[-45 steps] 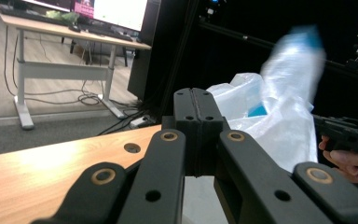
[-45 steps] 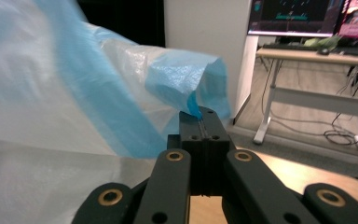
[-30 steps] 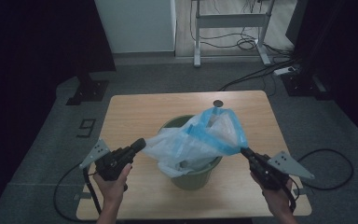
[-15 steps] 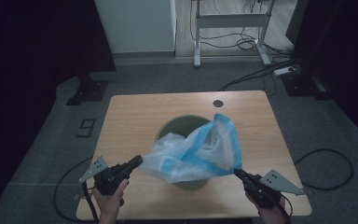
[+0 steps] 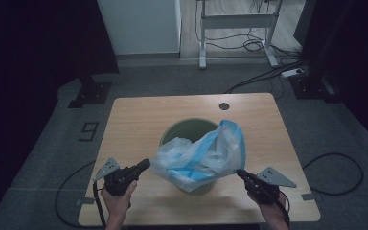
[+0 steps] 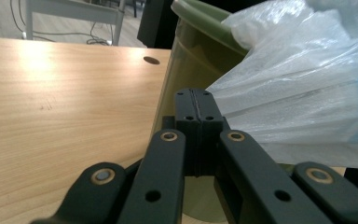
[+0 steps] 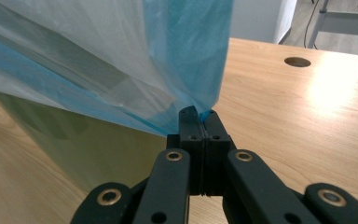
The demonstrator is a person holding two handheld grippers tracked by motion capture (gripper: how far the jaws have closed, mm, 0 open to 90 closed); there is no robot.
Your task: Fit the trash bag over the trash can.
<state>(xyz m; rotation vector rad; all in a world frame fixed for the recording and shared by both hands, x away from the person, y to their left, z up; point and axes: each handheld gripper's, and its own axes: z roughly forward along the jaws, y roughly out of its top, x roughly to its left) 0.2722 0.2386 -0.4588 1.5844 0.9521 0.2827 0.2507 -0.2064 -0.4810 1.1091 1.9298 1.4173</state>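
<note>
A: Where does the plastic bag (image 5: pixel 201 160) sit right now?

B: Stretched over the near half of the green bin (image 5: pixel 188 132), pulled between the two tools. Its long axis runs across the table, left to right, with the blue-banded side (image 7: pixel 186 51) rising toward the right.

A: And the bin relative to the tools?

B: Ahead of them and between them. The left gripper (image 5: pixel 143 166) is pressed together on the bag's left edge just beside the bin wall (image 6: pixel 186 70); the film (image 6: pixel 298 93) fans out from its jaws. The right gripper (image 5: pixel 240 173) pinches the blue corner (image 7: pixel 204 113), its jaws closed on it, a little farther from the bin than the left one is.

A: So what does the next move hang on?

B: My guess: getting the bag's open mouth down around the rim (the far part of the rim (image 5: pixel 191 122) is bare, the near part draped). Both tools sit at about rim level or lower, so the edge likely has to travel outward and down over the lip.

A: The surroundings?

B: A pale wooden table (image 5: pixel 139 120) with a round cable hole (image 5: pixel 224 106), grey floor, cables (image 5: pixel 335 167) trailing, a white desk frame (image 5: pixel 235 24) beyond, dark room.
</note>
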